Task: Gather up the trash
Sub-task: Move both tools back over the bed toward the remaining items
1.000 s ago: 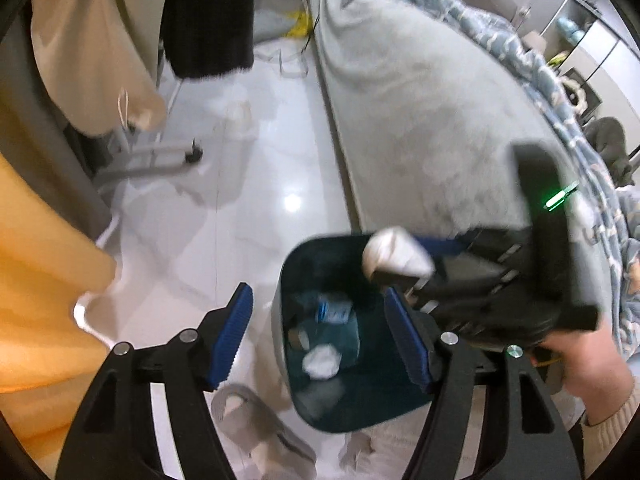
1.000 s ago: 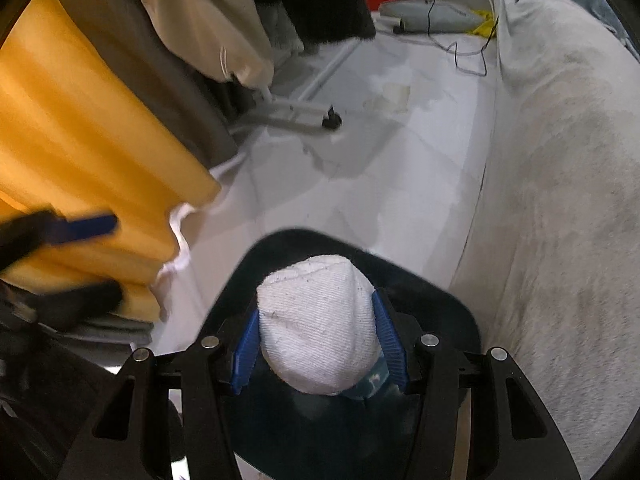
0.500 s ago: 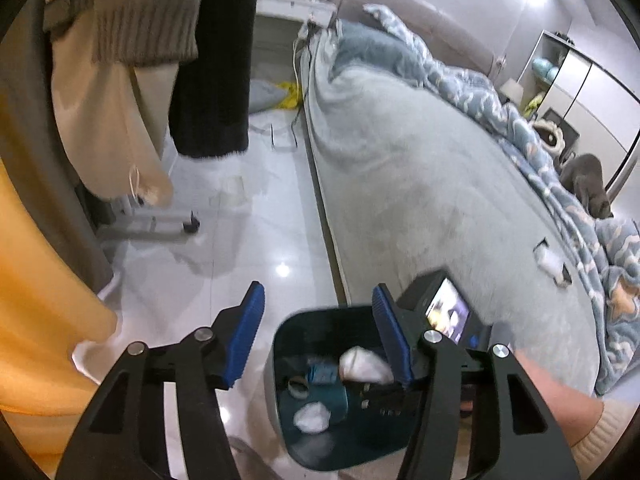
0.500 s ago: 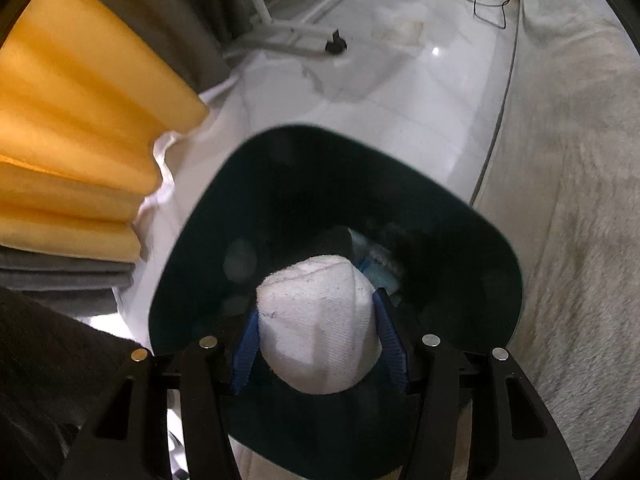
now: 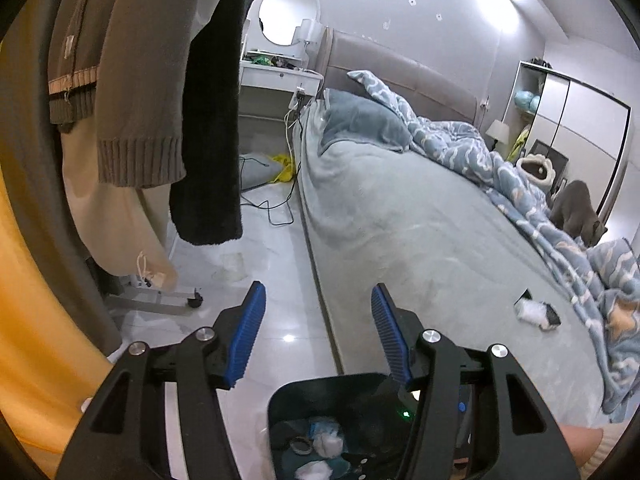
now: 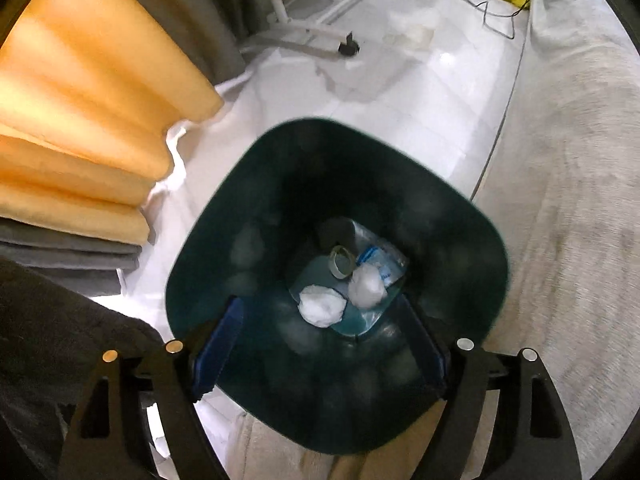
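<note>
A dark green trash bin (image 6: pixel 208 240) stands on the floor beside the bed; it also shows at the bottom of the left wrist view (image 5: pixel 280 404). Inside lie two white paper wads (image 6: pixel 322 305), a tape ring (image 6: pixel 341 261) and a blue wrapper (image 6: pixel 380 258). My right gripper (image 6: pixel 320 360) is open and empty, held over the bin mouth. My left gripper (image 5: pixel 316 336) is open and empty, raised above the bin and facing the bed. A white and black scrap (image 5: pixel 536 314) lies on the grey bed sheet (image 5: pixel 400 240).
Orange and grey curtains (image 6: pixel 80 120) hang left of the bin. Clothes (image 5: pixel 140 100) hang on a wheeled rack (image 5: pixel 160 300). Cables (image 5: pixel 276 216) lie on the white floor. A grey cat (image 5: pixel 580 212) stands on the blue quilt (image 5: pixel 520 184).
My right gripper has opened and the white wad it held has dropped into the bin. My left gripper has tilted up from the bin toward the bed.
</note>
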`<control>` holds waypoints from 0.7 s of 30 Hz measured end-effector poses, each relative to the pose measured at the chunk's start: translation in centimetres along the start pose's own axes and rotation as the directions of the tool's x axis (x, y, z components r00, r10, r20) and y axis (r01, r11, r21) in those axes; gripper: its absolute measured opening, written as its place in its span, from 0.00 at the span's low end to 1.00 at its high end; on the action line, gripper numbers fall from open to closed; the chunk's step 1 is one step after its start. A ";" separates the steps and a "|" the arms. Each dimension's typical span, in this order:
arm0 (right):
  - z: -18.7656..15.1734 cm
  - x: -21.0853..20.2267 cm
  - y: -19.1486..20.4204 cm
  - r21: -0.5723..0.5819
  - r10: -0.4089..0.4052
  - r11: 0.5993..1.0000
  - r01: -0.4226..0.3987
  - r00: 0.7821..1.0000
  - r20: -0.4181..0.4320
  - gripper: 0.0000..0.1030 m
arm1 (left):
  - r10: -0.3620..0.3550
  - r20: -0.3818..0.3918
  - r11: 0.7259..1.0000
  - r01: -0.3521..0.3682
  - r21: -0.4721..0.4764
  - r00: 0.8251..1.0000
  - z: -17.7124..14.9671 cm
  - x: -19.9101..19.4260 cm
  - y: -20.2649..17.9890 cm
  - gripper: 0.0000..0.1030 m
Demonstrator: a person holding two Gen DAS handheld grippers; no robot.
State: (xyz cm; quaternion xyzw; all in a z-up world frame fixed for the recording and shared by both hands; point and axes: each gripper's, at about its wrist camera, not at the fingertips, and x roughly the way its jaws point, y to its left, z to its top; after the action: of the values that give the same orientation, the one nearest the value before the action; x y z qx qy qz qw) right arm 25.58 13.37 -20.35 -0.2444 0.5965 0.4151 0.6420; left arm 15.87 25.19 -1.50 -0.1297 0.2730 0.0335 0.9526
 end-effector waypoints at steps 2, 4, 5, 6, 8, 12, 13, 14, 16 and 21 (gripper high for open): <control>-0.1 -1.0 -0.2 0.011 0.011 1.000 -0.011 0.999 0.040 0.78 | 0.007 0.022 1.000 -0.008 0.023 1.000 0.6 -0.2 -0.7 0.56; -0.2 -2.3 -0.4 0.020 0.020 1.000 -0.021 0.996 0.089 0.78 | 0.002 0.045 1.000 -0.004 0.030 0.999 1.0 -0.5 -1.2 0.56; -0.2 -2.9 -0.5 0.022 0.024 0.999 -0.026 0.993 0.117 0.78 | 0.001 0.054 1.000 -0.002 0.030 0.999 1.3 -0.6 -1.5 0.56; -0.3 -3.6 -0.7 0.025 0.025 0.999 -0.028 0.990 0.140 0.78 | 0.000 0.060 1.000 -0.002 0.030 0.998 1.4 -0.7 -1.5 0.56; -0.6 -5.3 -1.2 0.028 0.022 0.999 -0.028 0.979 0.204 0.78 | -0.002 0.068 1.000 0.000 0.022 0.998 1.6 -0.7 -1.9 0.56; -1.3 -8.0 -2.1 0.038 -0.002 0.999 -0.010 0.956 0.294 0.78 | -0.017 0.072 1.000 0.016 0.012 0.997 1.9 -0.3 -3.4 0.60; -1.6 -8.7 -2.4 0.044 -0.012 0.999 -0.002 0.949 0.316 0.78 | -0.020 0.074 1.000 0.019 0.015 0.997 2.0 -0.3 -3.8 0.61; -1.9 -9.4 -2.8 0.048 -0.022 0.999 0.006 0.942 0.334 0.78 | -0.023 0.075 1.000 0.021 0.018 0.997 2.1 -0.2 -4.1 0.62; -2.7 -10.7 -3.6 0.060 -0.046 0.998 0.025 0.926 0.375 0.78 | -0.031 0.078 0.999 0.029 0.024 0.996 2.1 0.0 -5.0 0.63; -4.4 -13.3 -5.5 0.092 -0.092 0.994 0.056 0.885 0.456 0.78 | -0.053 0.055 0.998 0.051 0.035 0.997 2.0 1.0 -7.1 0.66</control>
State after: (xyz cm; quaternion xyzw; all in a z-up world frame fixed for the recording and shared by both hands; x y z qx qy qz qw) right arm 28.43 3.66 -9.19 -0.1372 0.4333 0.4131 0.7891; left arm 18.64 18.90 1.21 -0.1198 0.2432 0.0078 0.9625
